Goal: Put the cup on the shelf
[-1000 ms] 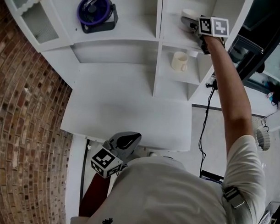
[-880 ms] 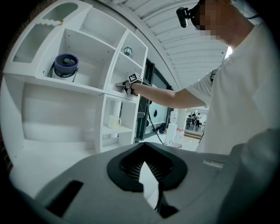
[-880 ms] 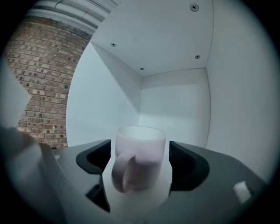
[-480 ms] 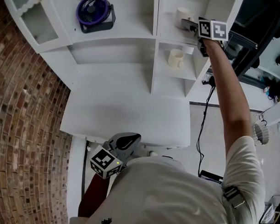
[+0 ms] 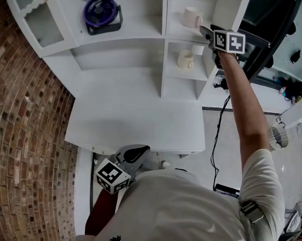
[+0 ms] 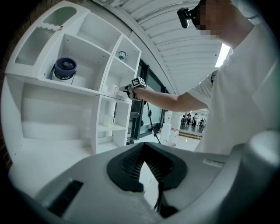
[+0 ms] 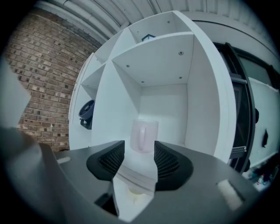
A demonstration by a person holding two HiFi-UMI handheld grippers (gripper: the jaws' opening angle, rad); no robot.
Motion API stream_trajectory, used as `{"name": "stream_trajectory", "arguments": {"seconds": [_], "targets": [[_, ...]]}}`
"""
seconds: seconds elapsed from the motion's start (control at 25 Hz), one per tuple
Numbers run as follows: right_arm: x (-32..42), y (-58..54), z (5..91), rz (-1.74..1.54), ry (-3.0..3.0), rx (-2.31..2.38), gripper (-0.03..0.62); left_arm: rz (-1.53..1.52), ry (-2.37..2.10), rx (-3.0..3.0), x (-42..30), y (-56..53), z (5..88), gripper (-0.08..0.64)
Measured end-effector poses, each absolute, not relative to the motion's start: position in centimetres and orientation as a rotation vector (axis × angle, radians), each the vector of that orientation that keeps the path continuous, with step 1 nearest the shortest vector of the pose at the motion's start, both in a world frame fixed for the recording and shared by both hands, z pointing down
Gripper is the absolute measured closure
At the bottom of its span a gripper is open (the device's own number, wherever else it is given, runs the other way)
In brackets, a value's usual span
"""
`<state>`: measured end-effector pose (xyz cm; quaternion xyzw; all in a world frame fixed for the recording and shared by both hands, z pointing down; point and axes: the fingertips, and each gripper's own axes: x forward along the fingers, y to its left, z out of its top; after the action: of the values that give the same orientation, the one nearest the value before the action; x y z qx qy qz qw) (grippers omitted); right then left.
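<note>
A pale pink cup (image 5: 191, 17) stands upright on the upper shelf (image 5: 178, 35) of the white unit, handle towards me. The right gripper view has the same cup (image 7: 143, 135) standing just beyond the jaws. My right gripper (image 5: 204, 31) hovers at the shelf's front right, a little apart from the cup. Its jaws are closing with nothing between them. My left gripper (image 5: 132, 156) hangs low by the person's body, shut and empty.
A second, cream cup (image 5: 185, 59) sits on the shelf below. A purple fan (image 5: 101, 12) stands in the wide compartment to the left. The white desk top (image 5: 136, 117) lies under the shelves. A brick wall (image 5: 26, 138) runs along the left.
My right gripper has drawn back from the pink cup, which stays standing on the upper shelf. The left gripper has not moved.
</note>
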<state>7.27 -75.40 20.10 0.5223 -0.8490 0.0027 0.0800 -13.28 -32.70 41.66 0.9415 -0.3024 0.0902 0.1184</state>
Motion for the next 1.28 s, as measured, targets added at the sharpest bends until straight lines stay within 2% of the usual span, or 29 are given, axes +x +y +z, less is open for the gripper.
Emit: {"name": "stream_trajectory", "arguments": {"seconds": [0.16, 0.44, 1.28], "targets": [[7.7, -73.2, 21.2, 0.007, -2.52, 1.591, 0.453, 0.265, -0.87, 2.751, -14.1, -31.2, 41.9, 0.554], [7.9, -69.3, 23.1, 0.019, -2.483, 1.598, 0.58, 0.267, -0.828, 2.753, -14.6, -27.9, 42.3, 0.554], [3.5, -54.8, 31.8, 0.106, -2.518, 1.466, 0.584, 0.312, -0.835, 2.741, -17.5, -21.0, 44.4, 0.554]]}}
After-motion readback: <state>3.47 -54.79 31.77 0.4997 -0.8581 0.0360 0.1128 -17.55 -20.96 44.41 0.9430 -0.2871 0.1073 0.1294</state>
